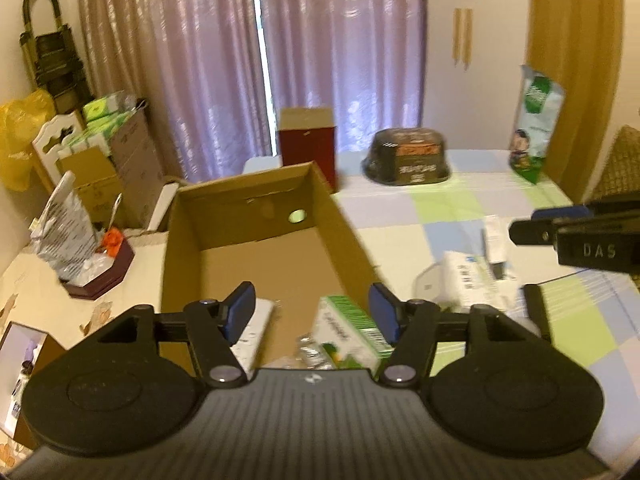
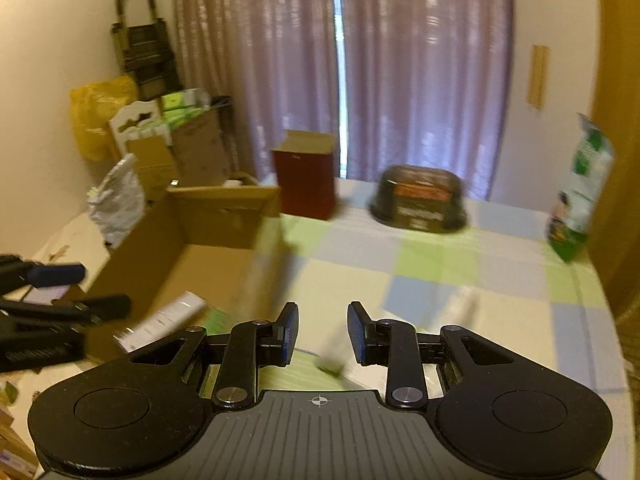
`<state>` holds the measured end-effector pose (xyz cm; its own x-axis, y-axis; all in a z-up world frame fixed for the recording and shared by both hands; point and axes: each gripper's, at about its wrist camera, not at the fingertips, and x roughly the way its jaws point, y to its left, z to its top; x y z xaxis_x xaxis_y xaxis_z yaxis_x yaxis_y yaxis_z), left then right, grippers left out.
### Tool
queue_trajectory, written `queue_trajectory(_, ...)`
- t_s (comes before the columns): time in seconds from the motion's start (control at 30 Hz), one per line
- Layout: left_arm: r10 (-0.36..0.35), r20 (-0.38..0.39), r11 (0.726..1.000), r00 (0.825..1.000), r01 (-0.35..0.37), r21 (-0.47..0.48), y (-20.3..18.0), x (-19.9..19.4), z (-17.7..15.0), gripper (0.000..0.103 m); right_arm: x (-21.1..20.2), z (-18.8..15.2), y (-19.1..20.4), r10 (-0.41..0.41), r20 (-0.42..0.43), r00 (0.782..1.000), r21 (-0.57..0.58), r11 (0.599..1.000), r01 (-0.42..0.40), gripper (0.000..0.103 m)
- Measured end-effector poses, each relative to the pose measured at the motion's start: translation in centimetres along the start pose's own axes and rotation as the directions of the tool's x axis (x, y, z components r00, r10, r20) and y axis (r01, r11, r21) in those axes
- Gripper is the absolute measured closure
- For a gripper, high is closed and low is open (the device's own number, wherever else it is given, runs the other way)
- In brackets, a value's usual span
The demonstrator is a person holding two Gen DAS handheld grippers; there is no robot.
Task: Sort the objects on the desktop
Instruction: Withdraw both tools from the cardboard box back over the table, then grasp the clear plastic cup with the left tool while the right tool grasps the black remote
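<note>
Green-and-white cardboard carton [image 1: 352, 332] in open brown cardboard box [image 1: 224, 216]: judged light, crushable; to be gripped across narrow faces. Left gripper [image 1: 312, 312] spread wide, empty. Right gripper [image 2: 322, 334] partly open, nothing held.

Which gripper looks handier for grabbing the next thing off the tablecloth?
Probably the right gripper: open, with a blurred white item between its fingers. The left gripper is open over the cardboard box.

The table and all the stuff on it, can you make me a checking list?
Surface: table under a checked pastel cloth.
Job's things: open cardboard box holding a green-and-white carton and a white box; white packs on the cloth.
Clutter: dark tub, red box, snack bag.
Grippers: left gripper open over the box; right gripper open.
Cables: nothing seen.
Surroundings: curtains, stacked cartons.
</note>
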<state>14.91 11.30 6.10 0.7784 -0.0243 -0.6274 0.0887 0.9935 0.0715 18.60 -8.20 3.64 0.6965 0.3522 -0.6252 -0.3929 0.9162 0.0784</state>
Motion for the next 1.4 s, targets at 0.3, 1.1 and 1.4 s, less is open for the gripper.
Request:
queue_trajectory(0.3, -0.086, 0.015, 0.994, 0.996, 0.084, 0.067, -6.3, -2.2, -0.6, 0.036, -5.1, -5.1, -5.7, -0.087, -0.011, 0.996, 0.075, 0.993, 0.088, 0.017)
queue_trajectory(1.1, -0.246, -0.124, 0.899, 0.961, 0.274, 0.342, -17.8, 2.0, -6.6, 0.023, -6.2, -14.0, -13.9, -0.146, -0.142, 0.979, 0.257, 0.95, 0.179, 0.017)
queue_trajectory(1.4, -0.274, -0.179, 0.852, 0.945, 0.325, 0.41, -19.4, 8.0, -7.8, 0.03, -3.5, -15.4, -15.2, -0.14, -0.17, 0.975, 0.254, 0.95, 0.181, 0.017)
